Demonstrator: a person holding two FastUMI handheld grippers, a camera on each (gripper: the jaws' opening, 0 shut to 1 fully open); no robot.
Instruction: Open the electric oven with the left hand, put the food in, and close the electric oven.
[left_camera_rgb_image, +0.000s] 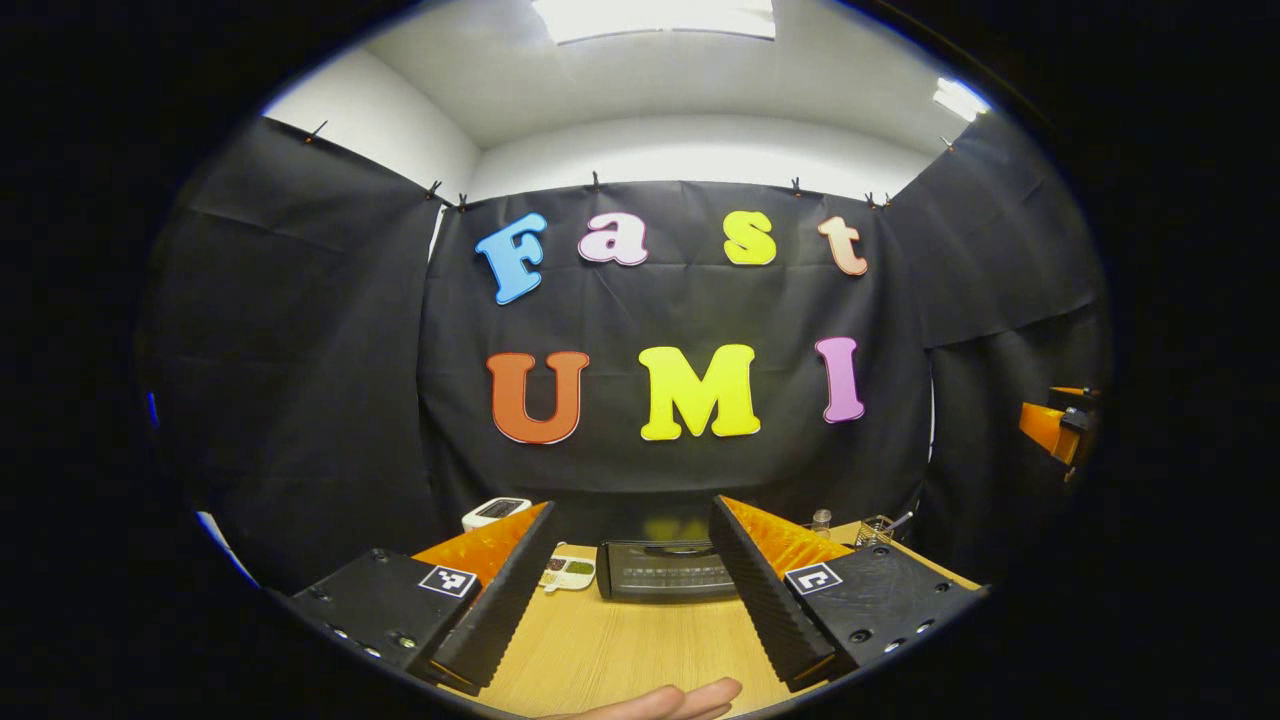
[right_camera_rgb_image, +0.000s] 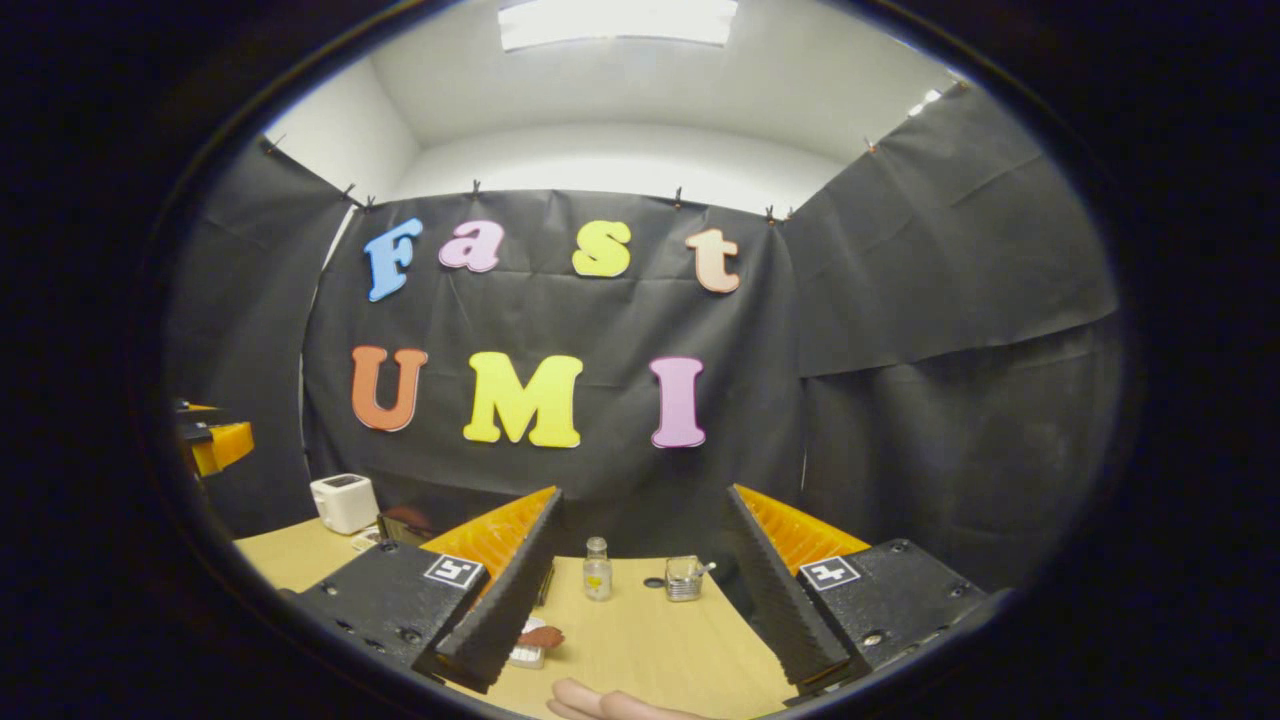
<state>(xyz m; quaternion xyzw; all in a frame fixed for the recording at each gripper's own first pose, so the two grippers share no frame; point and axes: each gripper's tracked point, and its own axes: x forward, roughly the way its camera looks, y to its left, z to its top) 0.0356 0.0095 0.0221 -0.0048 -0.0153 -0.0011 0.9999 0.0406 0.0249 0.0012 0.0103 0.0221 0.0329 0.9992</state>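
- Left tool (left_camera_rgb_image: 635, 590): jaws spread wide, nothing between them, held above the pale wooden table (left_camera_rgb_image: 620, 650).
- Black box-shaped electric oven with a dark glass door (left_camera_rgb_image: 668, 570) sits straight ahead of the left tool, framed in the gap between its fingers, at the far edge of the table against the booth wall. Door looks closed; handle detail is too small to make out for sure.
- Oven's long axis runs left-right, front face square to the left tool. So the coming move is a plain forward reach, no big turn needed.
- Right tool (right_camera_rgb_image: 640, 590): also spread wide and empty, over the table.
- Small brown food piece on a little white tray (right_camera_rgb_image: 535, 645) lies near, just beside the right tool's left finger, low in the right gripper view.
- Oven lies off to the left of the right tool, mostly hidden behind that finger. Left tool is the better-lined-up one for the door, which fits the task.
- Clutter at the far side of the table: small clear glass bottle (right_camera_rgb_image: 597, 567), small glass cup with a spoon (right_camera_rgb_image: 684, 577), white boxy toaster-like appliance (right_camera_rgb_image: 344, 502) at far left.
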